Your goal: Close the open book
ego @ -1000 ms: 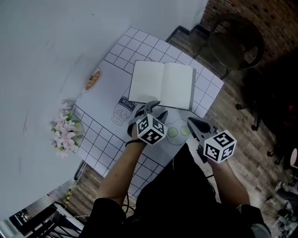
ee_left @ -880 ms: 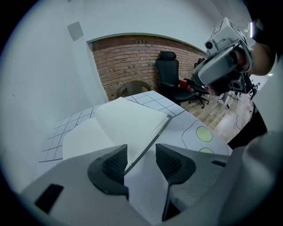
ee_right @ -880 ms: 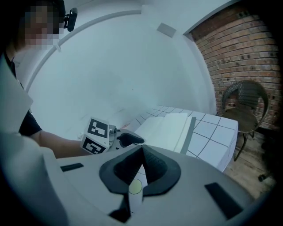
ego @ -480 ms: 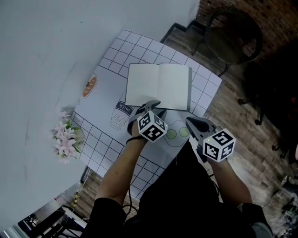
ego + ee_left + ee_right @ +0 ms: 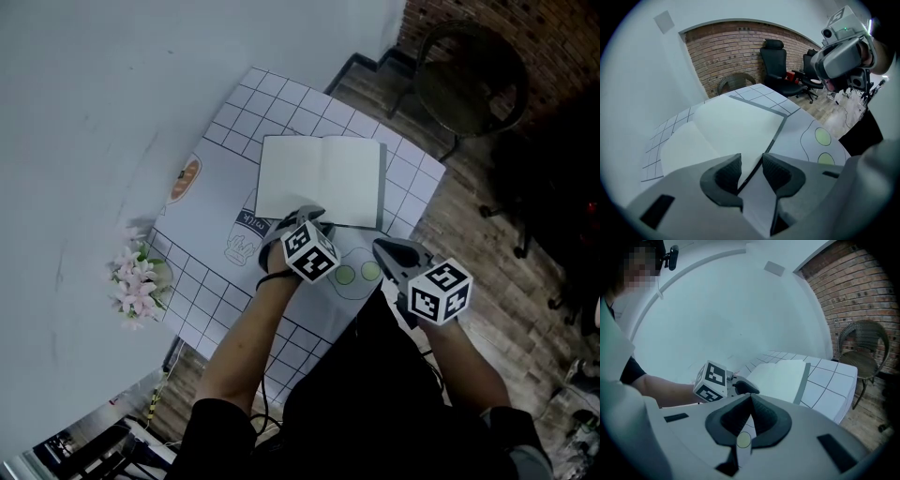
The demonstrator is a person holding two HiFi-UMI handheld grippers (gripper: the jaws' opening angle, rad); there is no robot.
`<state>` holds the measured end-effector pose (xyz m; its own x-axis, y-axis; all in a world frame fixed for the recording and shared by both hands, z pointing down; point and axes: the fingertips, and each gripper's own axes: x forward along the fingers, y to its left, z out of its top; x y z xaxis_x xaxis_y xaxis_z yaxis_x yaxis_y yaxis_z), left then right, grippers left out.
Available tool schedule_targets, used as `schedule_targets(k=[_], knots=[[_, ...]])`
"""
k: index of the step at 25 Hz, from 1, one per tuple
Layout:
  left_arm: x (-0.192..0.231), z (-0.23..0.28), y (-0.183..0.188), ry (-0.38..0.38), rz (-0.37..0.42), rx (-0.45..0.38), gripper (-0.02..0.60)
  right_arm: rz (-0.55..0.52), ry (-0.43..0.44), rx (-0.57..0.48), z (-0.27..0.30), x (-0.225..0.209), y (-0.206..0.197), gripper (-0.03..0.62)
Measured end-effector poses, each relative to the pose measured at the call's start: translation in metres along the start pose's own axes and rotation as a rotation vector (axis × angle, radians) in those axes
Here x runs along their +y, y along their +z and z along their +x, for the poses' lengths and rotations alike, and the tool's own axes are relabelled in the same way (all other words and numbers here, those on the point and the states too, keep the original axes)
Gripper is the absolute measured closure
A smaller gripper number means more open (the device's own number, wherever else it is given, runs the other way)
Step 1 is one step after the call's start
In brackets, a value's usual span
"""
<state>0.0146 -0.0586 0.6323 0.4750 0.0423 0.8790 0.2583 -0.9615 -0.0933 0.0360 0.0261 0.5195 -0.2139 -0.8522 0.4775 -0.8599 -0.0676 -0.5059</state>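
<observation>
The open book (image 5: pixel 319 178) lies flat on the checked table mat (image 5: pixel 211 159), white pages up, with a grey cover edge along its right side. My left gripper (image 5: pixel 305 215) points down at the book's near edge. In the left gripper view its jaws (image 5: pixel 751 161) have just been closing; they still stand apart, with the book's (image 5: pixel 736 122) dark cover edge between the pads, which do not press on it. My right gripper (image 5: pixel 382 246) hovers shut and empty near the table's front edge, right of the left one. From the right gripper (image 5: pixel 751 397) view the book (image 5: pixel 780 376) lies beyond.
Two green circles (image 5: pixel 358 273) are drawn on the mat between the grippers. Pink flowers (image 5: pixel 136 277) stand at the table's left corner. A dark chair (image 5: pixel 473 70) stands on the wooden floor beyond the table's right side. A white wall runs along the left.
The left gripper's jaws have narrowed over the book's near edge and its marker cube has tipped a little. The right gripper has stayed in place. The book has not moved.
</observation>
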Motion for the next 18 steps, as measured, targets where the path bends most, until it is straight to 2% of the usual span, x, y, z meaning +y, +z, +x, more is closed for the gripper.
schedule_targets(k=[7,11,14,18], knots=[[0.001,0.002,0.0,-0.039,-0.019,0.035,0.44,0.002,0.028,0.016,0.009,0.007,0.0,0.595],[-0.003,-0.004,0.001,-0.074,-0.029,0.009,0.489,-0.001,0.038,0.02,0.009,0.011,0.001,0.595],[-0.001,-0.008,0.001,-0.034,-0.023,-0.01,0.566,0.005,0.033,0.02,0.007,0.008,0.004,0.595],[0.009,-0.015,0.002,-0.002,-0.059,-0.055,0.571,0.01,0.027,0.021,0.003,0.006,0.006,0.595]])
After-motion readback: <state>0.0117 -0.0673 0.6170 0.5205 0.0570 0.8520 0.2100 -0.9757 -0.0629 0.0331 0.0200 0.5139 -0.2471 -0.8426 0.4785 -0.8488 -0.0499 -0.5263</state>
